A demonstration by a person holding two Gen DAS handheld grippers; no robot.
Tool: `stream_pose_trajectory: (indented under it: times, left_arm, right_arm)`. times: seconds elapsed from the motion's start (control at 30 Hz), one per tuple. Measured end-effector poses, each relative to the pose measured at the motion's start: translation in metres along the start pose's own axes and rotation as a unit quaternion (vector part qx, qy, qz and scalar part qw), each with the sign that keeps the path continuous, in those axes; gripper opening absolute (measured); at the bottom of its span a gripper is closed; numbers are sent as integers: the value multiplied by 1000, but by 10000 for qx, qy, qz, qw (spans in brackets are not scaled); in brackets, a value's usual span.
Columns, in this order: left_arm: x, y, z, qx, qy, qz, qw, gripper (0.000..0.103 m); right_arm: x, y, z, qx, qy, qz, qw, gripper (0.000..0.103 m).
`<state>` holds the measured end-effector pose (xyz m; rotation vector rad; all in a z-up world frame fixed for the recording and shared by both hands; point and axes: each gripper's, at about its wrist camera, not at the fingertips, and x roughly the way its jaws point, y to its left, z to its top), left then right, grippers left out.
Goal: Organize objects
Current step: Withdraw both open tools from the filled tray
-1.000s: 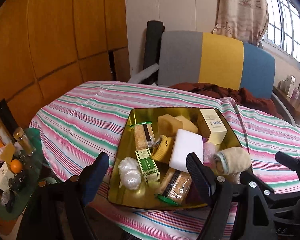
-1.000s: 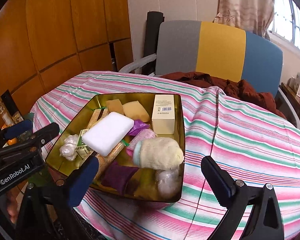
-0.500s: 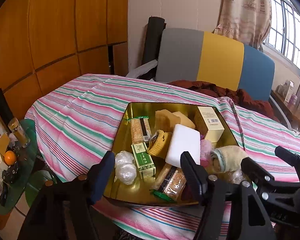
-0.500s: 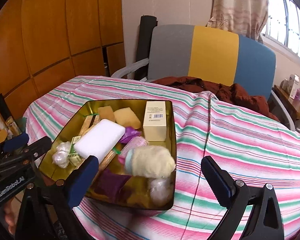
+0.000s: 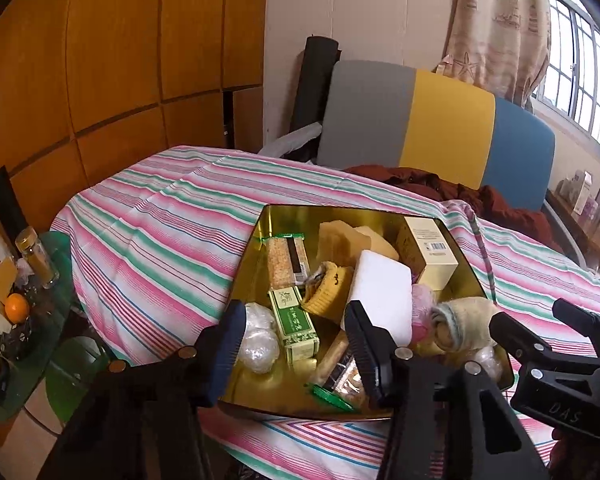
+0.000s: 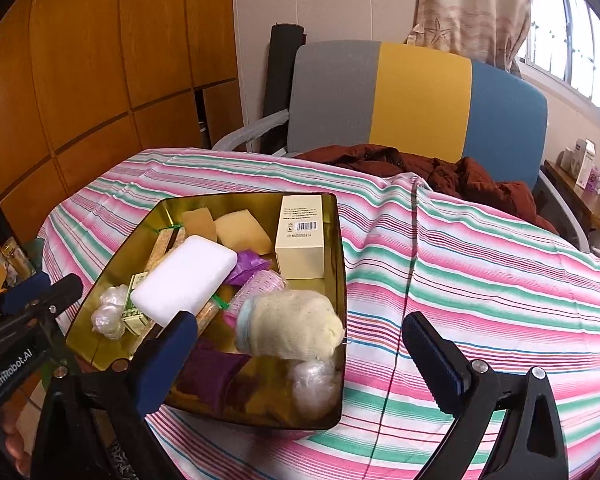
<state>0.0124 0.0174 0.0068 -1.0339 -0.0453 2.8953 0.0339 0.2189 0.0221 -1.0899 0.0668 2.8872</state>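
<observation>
Both grippers have drawn in toward the gold tray (image 5: 256,232) since a second ago; in the left wrist view it now fills more of the frame and sits lower between the fingers. Left gripper (image 5: 296,344) hangs over the tray's near left corner with its jaws apart and nothing between them; its blue-padded fingers frame a green box (image 5: 294,322) and a pair of clear wrapped balls (image 5: 256,336). Right gripper (image 6: 300,356) is also spread wide and empty, its left finger over the tray's near edge and its right finger over the bare striped cloth (image 6: 480,272) that covers the worktop.

Inside the tray lies a jumble: a white foam block (image 6: 184,278) resting on top of other things, a cream carton (image 6: 302,236) with a barcode against the far right wall, two tan sponges (image 6: 228,228) at the far side, a rolled cream sock (image 6: 292,326) at the near right, a purple pouch (image 6: 208,372) beneath it, and a pink netted item (image 6: 256,290) between sock and foam. A yellow knitted piece (image 5: 326,288) sits beside the green box; what it is I cannot quite make out.

Behind the worktop stands a grey, yellow and blue chair (image 6: 420,96) with a rust-brown garment (image 6: 440,172) heaped before it.
</observation>
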Motion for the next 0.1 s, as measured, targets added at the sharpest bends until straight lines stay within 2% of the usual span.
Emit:
stream_pose_trajectory:
  times: [0.1]
  left_arm:
    - [-2, -2, 0, 58, -48, -48, 10000, 49]
  right_arm:
    - [0, 0, 0, 36, -25, 26, 10000, 103]
